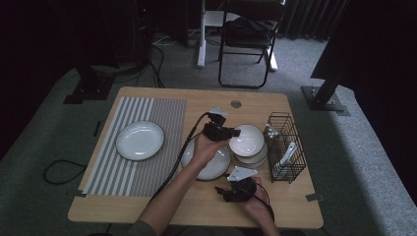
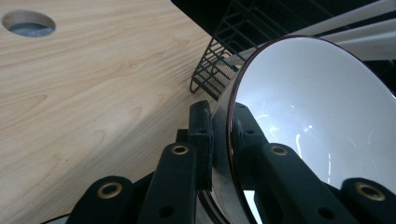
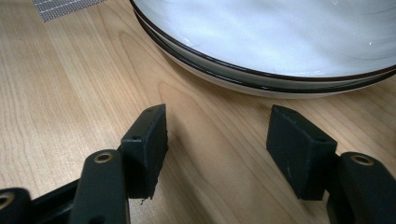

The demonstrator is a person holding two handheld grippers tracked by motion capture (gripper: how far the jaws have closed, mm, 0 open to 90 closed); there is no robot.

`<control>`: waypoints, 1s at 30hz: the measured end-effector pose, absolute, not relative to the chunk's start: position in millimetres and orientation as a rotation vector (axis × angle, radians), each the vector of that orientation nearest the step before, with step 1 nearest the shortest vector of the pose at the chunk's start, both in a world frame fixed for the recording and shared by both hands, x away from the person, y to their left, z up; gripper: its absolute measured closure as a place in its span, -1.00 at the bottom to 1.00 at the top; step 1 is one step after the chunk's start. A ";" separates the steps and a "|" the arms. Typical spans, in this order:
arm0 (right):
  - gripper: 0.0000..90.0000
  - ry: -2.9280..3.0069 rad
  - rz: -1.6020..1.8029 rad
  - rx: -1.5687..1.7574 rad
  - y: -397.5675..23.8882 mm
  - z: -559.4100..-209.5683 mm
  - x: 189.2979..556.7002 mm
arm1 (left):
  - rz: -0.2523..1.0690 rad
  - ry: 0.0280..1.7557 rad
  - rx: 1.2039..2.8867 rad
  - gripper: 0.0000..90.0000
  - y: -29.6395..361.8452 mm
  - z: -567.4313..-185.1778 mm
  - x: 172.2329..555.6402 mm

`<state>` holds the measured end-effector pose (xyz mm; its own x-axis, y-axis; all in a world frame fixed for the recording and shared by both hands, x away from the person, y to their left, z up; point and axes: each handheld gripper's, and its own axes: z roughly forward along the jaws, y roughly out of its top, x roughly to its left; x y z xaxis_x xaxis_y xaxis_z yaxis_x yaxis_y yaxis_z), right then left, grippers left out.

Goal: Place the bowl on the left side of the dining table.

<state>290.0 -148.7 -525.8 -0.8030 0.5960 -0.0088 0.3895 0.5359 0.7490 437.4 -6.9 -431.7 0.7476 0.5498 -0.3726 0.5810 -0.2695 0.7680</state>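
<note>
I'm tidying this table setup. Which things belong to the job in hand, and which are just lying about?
In the job:
left gripper, shut on the bowl rim
stacked bowls beneath
placemat

Lying about:
plate stack
wire basket
chair
right gripper, open

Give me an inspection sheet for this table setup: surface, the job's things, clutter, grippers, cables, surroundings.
Surface: wooden table with a striped placemat on its left part.
Job's things: white bowl gripped by its rim above a stack of bowls; stacked white plates in the middle; one white plate on the placemat.
Clutter: black wire basket with cutlery at the right.
Grippers: left gripper shut on the bowl's rim; right gripper open, resting just short of the stacked plates.
Cables: black cable trailing from the left gripper; another cable on the floor.
Surroundings: grey carpet, black folding chair.
</note>
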 end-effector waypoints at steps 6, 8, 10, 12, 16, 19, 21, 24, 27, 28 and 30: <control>-0.16 2.514 1.127 0.827 -148.8 -525.8 289.9 | -0.022 0.871 1.907 0.83 10.9 -424.8 438.3; -0.16 2.514 1.127 0.828 -148.7 -525.8 289.8 | -0.016 0.876 1.898 0.83 18.4 -423.2 438.3; -0.16 2.514 1.127 0.831 -148.7 -525.7 289.7 | -0.013 0.880 1.889 0.83 26.6 -422.0 438.7; -0.16 2.514 1.126 0.831 -148.7 -525.7 289.7 | -0.004 0.889 1.870 0.83 34.9 -421.4 438.6; -0.16 2.514 1.126 0.830 -148.7 -525.8 289.8 | 0.003 0.915 1.843 0.83 51.9 -421.8 439.2; -0.16 2.514 1.126 0.830 -148.7 -525.8 289.8 | 0.021 0.930 1.846 0.83 63.3 -421.2 438.7; -0.16 2.514 1.126 0.830 -148.7 -525.8 289.8 | 0.040 0.937 1.853 0.83 69.8 -419.3 438.4; -0.16 2.514 1.126 0.829 -148.8 -525.8 289.8 | 0.062 0.947 1.848 0.83 80.1 -415.5 438.4; -0.16 2.514 1.126 0.830 -148.7 -525.8 289.8 | 0.088 0.958 1.840 0.83 90.8 -411.5 438.4; -0.16 2.514 1.126 0.830 -148.7 -525.8 289.8 | 0.095 0.960 1.841 0.83 94.7 -410.5 438.6; -0.16 2.515 1.126 0.829 -148.8 -525.8 289.8 | 0.110 0.969 1.838 0.83 102.5 -408.8 438.4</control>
<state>289.8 -148.8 -525.8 -0.8021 0.5971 -0.0065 0.3927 0.5357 0.7475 438.4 102.5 -408.8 0.6730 0.6583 -0.3370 0.5660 -0.1652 0.8077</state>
